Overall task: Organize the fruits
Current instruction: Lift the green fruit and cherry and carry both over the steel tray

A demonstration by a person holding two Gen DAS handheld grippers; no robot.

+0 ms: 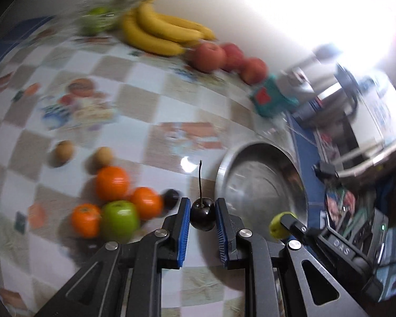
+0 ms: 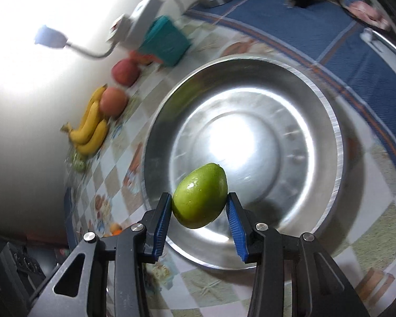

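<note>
Left wrist view is showing the left gripper (image 1: 202, 212) clenching a small, glossy dark cherry (image 1: 202, 215) between its blue pads, the thin stem standing straight up. Just left of the claw, a cluster is sitting on the checked, fruit-printed tablecloth (image 1: 150, 100): three round oranges (image 1: 113, 182), a green apple (image 1: 118, 219) and a second dark fruit (image 1: 171, 197), with two small brown fruits (image 1: 63, 152) a little farther off. To the right, the wide stainless-steel bowl (image 1: 261, 182) is lying near the table edge, and beside its near rim the right gripper (image 1: 286, 224) is coming into view with something yellow-green. At the far side, a bunch of yellow bananas (image 1: 161, 33) and three red apples (image 1: 211, 56) are lining the wall.

The right wrist view is showing that claw grasping a smooth green mango-shaped fruit (image 2: 200, 196), hanging over the near-left part of the steel bowl, which appears empty.

Judging by this, both hands are carrying fruit toward the bowl. Next, each claw is likely needing to get over the bowl's middle, lower, then release gently; the cherry is small and round, so dropping it from height is risking a bounce or roll.
</note>
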